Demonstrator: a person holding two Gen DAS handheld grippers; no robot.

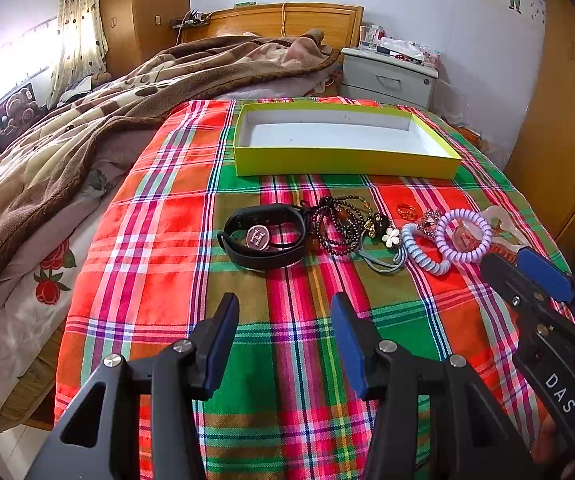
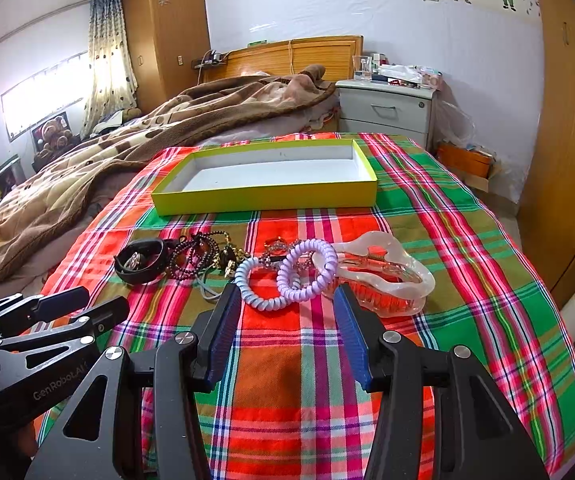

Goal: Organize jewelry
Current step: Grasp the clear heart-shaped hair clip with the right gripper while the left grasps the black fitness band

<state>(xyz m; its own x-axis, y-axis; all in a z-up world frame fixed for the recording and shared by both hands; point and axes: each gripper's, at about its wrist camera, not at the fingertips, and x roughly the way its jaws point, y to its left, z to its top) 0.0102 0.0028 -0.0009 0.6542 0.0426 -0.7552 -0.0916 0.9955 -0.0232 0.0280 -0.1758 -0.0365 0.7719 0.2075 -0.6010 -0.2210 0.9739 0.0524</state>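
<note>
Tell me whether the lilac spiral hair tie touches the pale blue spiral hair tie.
Touching. The right wrist view shows the lilac spiral hair tie overlapping the pale blue spiral hair tie where their coils cross, with no cloth visible between them.

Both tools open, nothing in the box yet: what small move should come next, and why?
Probably ease the right tool forward and down onto the purple coil hair tie, then close. It lies just ahead of the open fingers, on top of the row, and the yellow box behind is empty. The left tool is open, short of the black bracelet.
</note>
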